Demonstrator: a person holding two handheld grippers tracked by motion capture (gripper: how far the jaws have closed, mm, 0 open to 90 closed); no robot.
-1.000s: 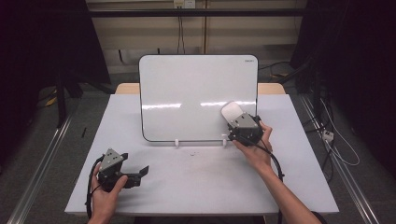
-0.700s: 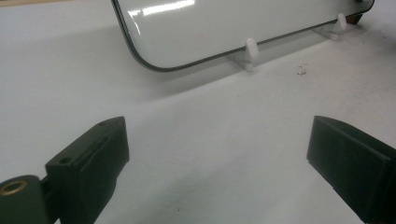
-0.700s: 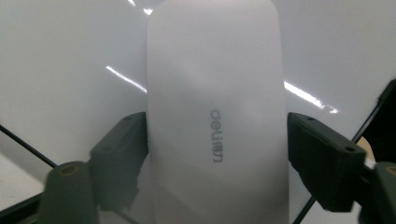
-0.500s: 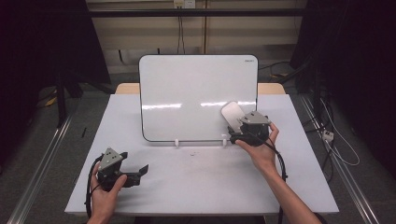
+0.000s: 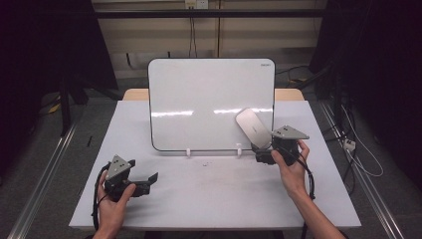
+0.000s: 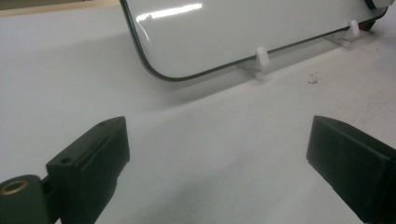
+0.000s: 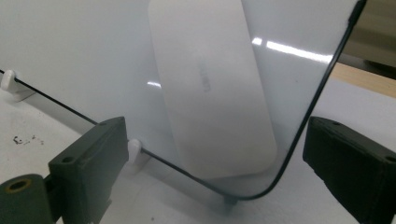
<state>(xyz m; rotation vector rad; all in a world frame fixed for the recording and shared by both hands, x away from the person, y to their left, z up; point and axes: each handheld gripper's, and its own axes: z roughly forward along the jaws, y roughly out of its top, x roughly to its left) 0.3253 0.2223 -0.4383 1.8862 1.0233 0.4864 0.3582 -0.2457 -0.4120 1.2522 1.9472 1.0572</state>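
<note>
1. The left gripper (image 5: 149, 178) sits low on the left of the white counter (image 5: 209, 199), held in the person's left hand (image 5: 113, 204). Its fingers (image 6: 93, 158) are spread wide with nothing between them. They point toward the bottom edge of the board.

2. The big white shiny board with a thin black rim (image 5: 199, 99) stands tilted back in the middle of the counter on two small white clips (image 5: 188, 152). There is a tiny dark mark of writing in its top right corner, too small to read.

3. The flat grey-white oblong eraser with rounded corners (image 5: 253, 128) sits flat against the board near its bottom right corner, tilted. In the right gripper view there is faint raised writing down its middle, but it cannot be read.

4. The right gripper (image 5: 263, 155) is just below and to the right of the eraser. Its fingers (image 7: 88, 158) are wide apart and touch nothing; the eraser and the board's corner lie ahead, between them.

5. A second ago these fingers were closed on the eraser. They have since opened, and the gripper has pulled back to the right. The left gripper has not moved.

6. The right hand (image 5: 291, 169) grips from below, with the forearm coming up from the bottom.
</note>
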